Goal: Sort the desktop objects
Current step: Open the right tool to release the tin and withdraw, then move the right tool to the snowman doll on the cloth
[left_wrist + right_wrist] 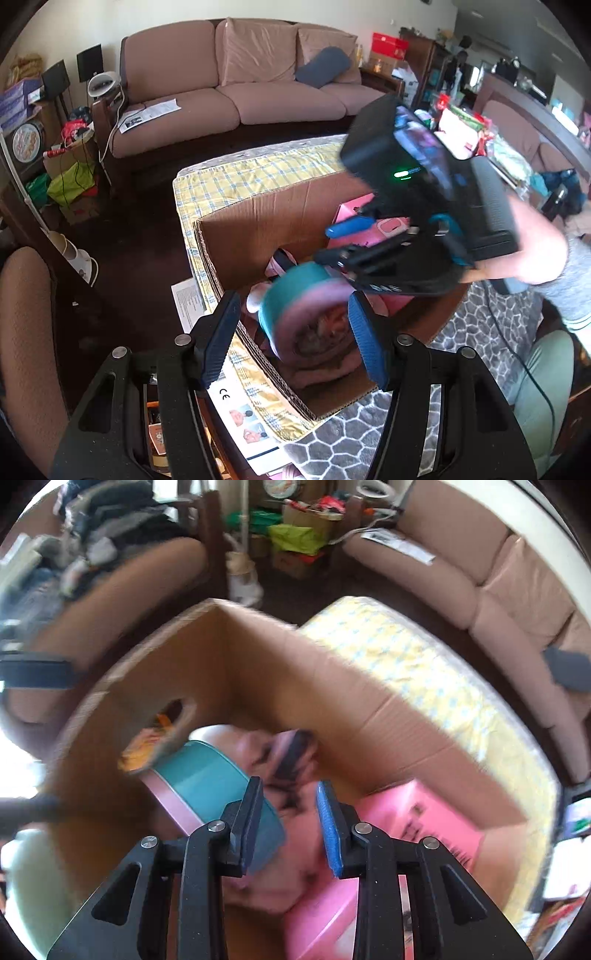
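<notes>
Left wrist view: left gripper [293, 334], jaws spread wide and holding nothing, poised above an open cardboard box [236, 225] resting on a yellow checked cloth [236, 173]; inside the box, a teal and pink round tin [308, 301], blurred, lying over pink fabric [325, 369], with a pink carton [351, 210] toward the far side; right gripper [334, 243] reaching into the box from the right, just above the tin. Right wrist view: right gripper [286, 825], jaws parted with a clear gap, nothing between them; the tin [207, 782] sits just left of the left finger, contact apparently none though blur obscures this; pink carton [424, 812] to the right; box wall [280, 672] behind
</notes>
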